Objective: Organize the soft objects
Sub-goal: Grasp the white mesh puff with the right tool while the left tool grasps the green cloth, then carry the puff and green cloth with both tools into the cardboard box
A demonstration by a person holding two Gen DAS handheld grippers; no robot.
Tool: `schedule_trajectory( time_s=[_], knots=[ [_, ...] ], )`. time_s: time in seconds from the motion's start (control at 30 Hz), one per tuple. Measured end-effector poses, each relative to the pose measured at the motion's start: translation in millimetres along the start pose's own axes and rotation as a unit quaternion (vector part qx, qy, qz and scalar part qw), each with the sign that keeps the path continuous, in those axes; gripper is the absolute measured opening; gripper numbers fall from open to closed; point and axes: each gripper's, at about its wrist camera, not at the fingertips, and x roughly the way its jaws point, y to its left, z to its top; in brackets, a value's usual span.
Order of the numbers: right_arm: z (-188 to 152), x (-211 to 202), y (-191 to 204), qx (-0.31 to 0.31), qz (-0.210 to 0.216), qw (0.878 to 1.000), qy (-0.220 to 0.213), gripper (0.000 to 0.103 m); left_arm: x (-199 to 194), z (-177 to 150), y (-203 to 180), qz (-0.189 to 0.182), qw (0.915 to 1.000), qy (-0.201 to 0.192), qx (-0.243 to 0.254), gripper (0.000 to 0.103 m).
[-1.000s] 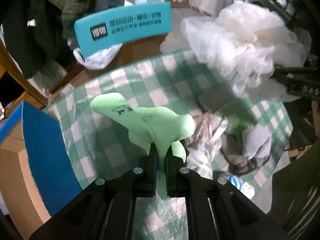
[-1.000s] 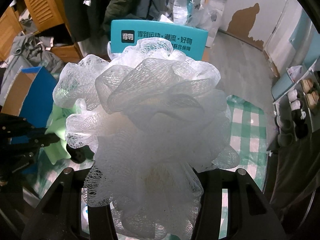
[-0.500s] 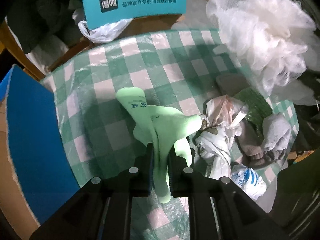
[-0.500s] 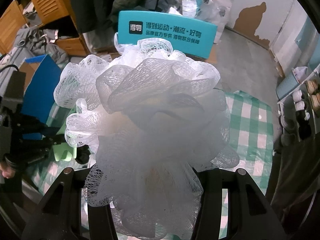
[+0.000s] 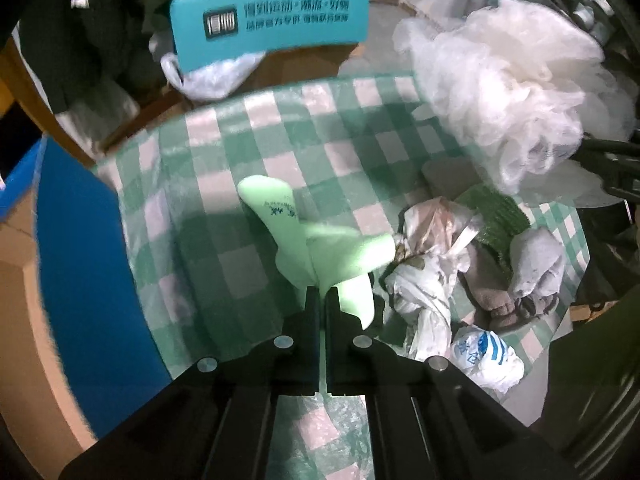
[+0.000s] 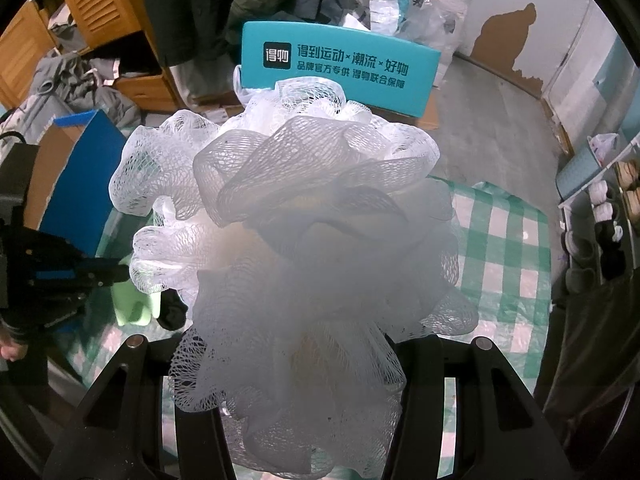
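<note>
A pale green sock (image 5: 320,248) was held pinched between the closed fingers of the left gripper (image 5: 323,296), above a table (image 5: 304,128) covered in green-and-white check, while a large white mesh bath pouf (image 6: 292,248) was carried in the right gripper (image 6: 304,396), whose fingertips were buried in the netting; the pouf was evidently clamped there, though the jaws themselves could not be seen closing. In the left wrist view the pouf (image 5: 508,96) was seen raised over the table's far right side, and beneath it a heap of other soft things was left unsorted: crumpled plastic bags (image 5: 432,264), a dark green knitted piece (image 5: 496,216), grey socks (image 5: 536,264) and a white bag with blue print (image 5: 488,360). A blue-sided cardboard box (image 5: 80,264) stood just beside the table's left edge, and a teal printed box (image 5: 268,28) lay beyond its far edge. The sorting was judged to be far from finished. Several risks were apparent: the sock was gripped only by a fold, so it might slip out if swung quickly; the pouf's loose netting could snag on the fingers at release and fail to drop cleanly; and the right camera was largely blinded by the pouf, so placement could be misjudged or the two grippers brought together.
</note>
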Motion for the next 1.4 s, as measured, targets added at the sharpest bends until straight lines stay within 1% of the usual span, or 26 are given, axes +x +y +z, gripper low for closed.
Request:
schedule_trajectory(
  time_s=[0.17, 0.23, 0.53, 0.83, 1.07, 1.4],
  knots=[
    [0.9, -2.6, 0.4, 0.003, 0.001, 1.0, -0.004, 0.049, -23.9, 5.3, 2.1, 0.01, 0.9994, -0.033, -0.001, 0.002],
    [1.2, -4.9, 1.4, 0.003, 0.001, 1.0, -0.007, 0.049, -32.4, 7.4, 3.5, 0.023, 0.9987, -0.046, -0.002, 0.002],
    [8.4, -29.6, 14.6, -0.008, 0.012, 0.999, -0.036, 0.049, -60.6, 10.1, 10.4, 0.064, 0.9949, -0.078, -0.003, 0.002],
    [15.6, -42.5, 31.0, -0.026, 0.018, 0.998, -0.054, 0.049, -99.9, 3.0, 18.8, 0.099, 0.9883, -0.116, -0.004, 0.002],
    [23.9, -51.1, 52.0, -0.043, 0.033, 0.996, -0.068, 0.049, -121.3, -4.7, 28.2, 0.114, 0.9845, -0.133, -0.009, 0.002],
    [43.9, -58.5, 96.4, -0.076, 0.059, 0.992, -0.082, 0.049, -153.6, -23.8, 50.9, 0.13, 0.9781, -0.16, -0.03, 0.002]
  ],
)
